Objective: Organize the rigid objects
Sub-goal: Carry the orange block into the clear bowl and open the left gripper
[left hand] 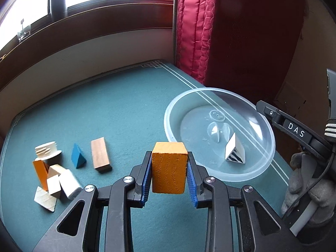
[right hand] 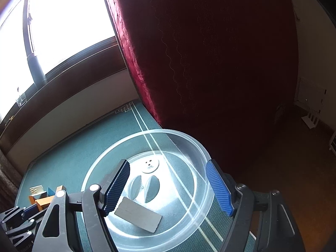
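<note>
Blocks [left hand: 54, 176] lie heaped on the green mat [left hand: 117, 113] at about nine o'clock from my left gripper [left hand: 169, 168]: orange, pale wood and white pieces under a white slotted cap [left hand: 47, 150]. Next come a blue wedge [left hand: 77, 156] and a flat wooden bar [left hand: 100, 154], apart from each other, at ten o'clock. My left gripper is clenched on an orange block [left hand: 169, 168], blue pads [left hand: 148, 174] pressed to both its sides. At two o'clock sits the clear plastic bowl [left hand: 174, 134], a zebra-striped wedge [left hand: 234, 151] inside it. My right gripper [right hand: 168, 187] hangs over that bowl, jaws released and wide, nothing between them; the wedge lies at six o'clock below the gap.
</note>
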Available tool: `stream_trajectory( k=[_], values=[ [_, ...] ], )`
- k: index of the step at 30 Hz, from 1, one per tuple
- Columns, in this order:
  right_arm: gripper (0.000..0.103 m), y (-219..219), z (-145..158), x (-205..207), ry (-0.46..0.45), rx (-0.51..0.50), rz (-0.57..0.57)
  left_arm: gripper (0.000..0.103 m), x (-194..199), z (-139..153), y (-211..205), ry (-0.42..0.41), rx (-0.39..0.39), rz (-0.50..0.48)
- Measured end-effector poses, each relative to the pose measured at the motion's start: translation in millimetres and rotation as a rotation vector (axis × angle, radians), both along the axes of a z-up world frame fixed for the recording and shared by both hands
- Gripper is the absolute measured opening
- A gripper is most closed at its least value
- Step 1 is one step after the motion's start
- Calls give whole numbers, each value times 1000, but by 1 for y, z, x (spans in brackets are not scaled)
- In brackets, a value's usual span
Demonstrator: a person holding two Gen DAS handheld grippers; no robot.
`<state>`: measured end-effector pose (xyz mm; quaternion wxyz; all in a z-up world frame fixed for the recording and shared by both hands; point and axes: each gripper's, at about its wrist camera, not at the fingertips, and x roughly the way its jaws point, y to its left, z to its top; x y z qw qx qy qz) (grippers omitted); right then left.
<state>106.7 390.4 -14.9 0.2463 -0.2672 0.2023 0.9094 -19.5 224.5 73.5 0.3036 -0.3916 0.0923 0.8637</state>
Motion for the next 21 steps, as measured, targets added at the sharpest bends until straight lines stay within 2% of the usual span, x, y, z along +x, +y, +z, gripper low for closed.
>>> stream_trajectory(
  k=[8,16,18,20,21],
  values=[
    [78,1,-3,-3,0,4,-21,31,-3,-6,37,-22,21,-58],
    [81,-1,-4,-6,-6,18,-40,32,-3,-6,57,-28,63,-117],
    [81,0,-4,-7,-6,20,-41,40,-3,-9,57,-36,67,-115],
    [81,0,-3,-6,-5,23,-45,55,-4,-10,53,-34,77,-98],
    [81,0,-3,-6,-6,25,-46,56,-5,-11,50,-31,80,-84]
  ],
)
